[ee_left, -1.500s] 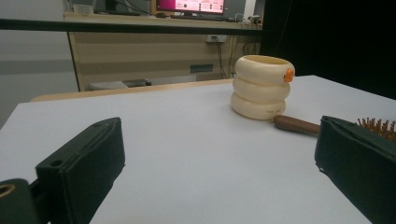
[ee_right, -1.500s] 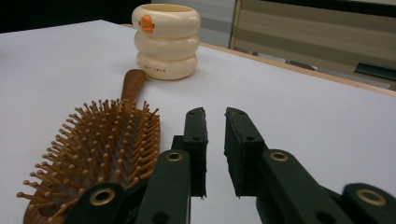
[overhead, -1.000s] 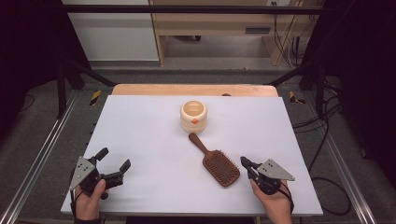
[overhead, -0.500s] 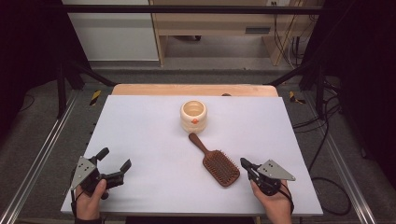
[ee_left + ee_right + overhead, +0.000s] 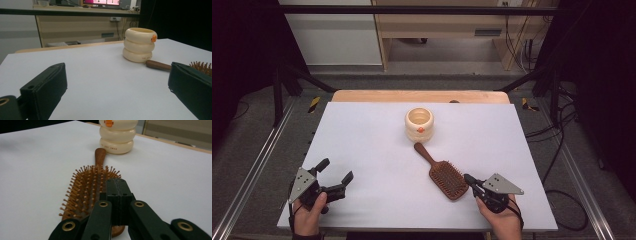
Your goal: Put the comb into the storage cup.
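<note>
A wooden hairbrush (image 5: 443, 173) lies bristles up on the white table (image 5: 362, 130), its handle pointing toward a cream ringed cup (image 5: 419, 123) with an orange mark. The brush (image 5: 90, 187) and cup (image 5: 118, 135) show ahead in the right gripper view. My right gripper (image 5: 469, 179) rests at the front right, just beside the brush head, jaws shut with nothing between them (image 5: 117, 185). My left gripper (image 5: 335, 170) sits at the front left, open and empty. Cup (image 5: 139, 44) and brush handle (image 5: 157, 65) stand far beyond its spread jaws.
A wooden strip (image 5: 419, 96) edges the table's far side. Metal rails (image 5: 259, 165) run along both sides, with cables on the floor at right (image 5: 557, 135). A wooden bench (image 5: 437, 30) stands behind the table.
</note>
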`<state>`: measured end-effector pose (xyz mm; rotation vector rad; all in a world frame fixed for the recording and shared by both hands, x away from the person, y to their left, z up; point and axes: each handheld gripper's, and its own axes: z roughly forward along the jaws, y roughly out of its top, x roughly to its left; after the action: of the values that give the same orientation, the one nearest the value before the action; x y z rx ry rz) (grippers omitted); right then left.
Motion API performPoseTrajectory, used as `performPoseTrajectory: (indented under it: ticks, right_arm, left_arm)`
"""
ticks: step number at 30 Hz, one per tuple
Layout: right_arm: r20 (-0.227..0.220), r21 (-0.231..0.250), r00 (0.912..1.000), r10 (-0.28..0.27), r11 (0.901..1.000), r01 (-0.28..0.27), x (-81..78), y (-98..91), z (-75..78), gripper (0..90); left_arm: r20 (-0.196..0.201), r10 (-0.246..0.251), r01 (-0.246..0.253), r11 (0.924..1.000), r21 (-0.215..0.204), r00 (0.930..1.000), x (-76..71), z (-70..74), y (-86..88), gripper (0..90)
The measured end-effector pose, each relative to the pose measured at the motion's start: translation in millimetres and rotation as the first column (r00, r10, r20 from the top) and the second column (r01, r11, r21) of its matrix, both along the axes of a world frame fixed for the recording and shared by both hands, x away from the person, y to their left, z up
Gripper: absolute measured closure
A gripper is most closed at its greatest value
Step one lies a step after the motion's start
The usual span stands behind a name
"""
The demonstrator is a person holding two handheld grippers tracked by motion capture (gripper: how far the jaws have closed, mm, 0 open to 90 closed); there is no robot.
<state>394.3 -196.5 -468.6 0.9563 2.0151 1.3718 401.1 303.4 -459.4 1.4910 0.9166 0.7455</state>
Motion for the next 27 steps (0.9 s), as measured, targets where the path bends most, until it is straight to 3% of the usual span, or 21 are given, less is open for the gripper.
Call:
performPoseTrajectory:
  ticks: [11, 27]
  right_arm:
    - [-0.027, -0.032, 0.9982, 0.053, 0.9980, -0.054, -11.3, 15.3, 0.7, 90.0]
    - [-0.026, -0.060, 0.9931, 0.114, 0.9915, -0.115, -17.0, 29.7, -2.1, 90.0]
  left_arm:
    - [-0.003, 0.003, -0.003, 1.0000, 0.002, 1.0000, 0.1, -0.2, 0.5, 2.1]
    - [-0.003, 0.000, 0.000, 1.0000, 0.001, 1.0000, 0.2, -0.2, 0.0, 2.1]
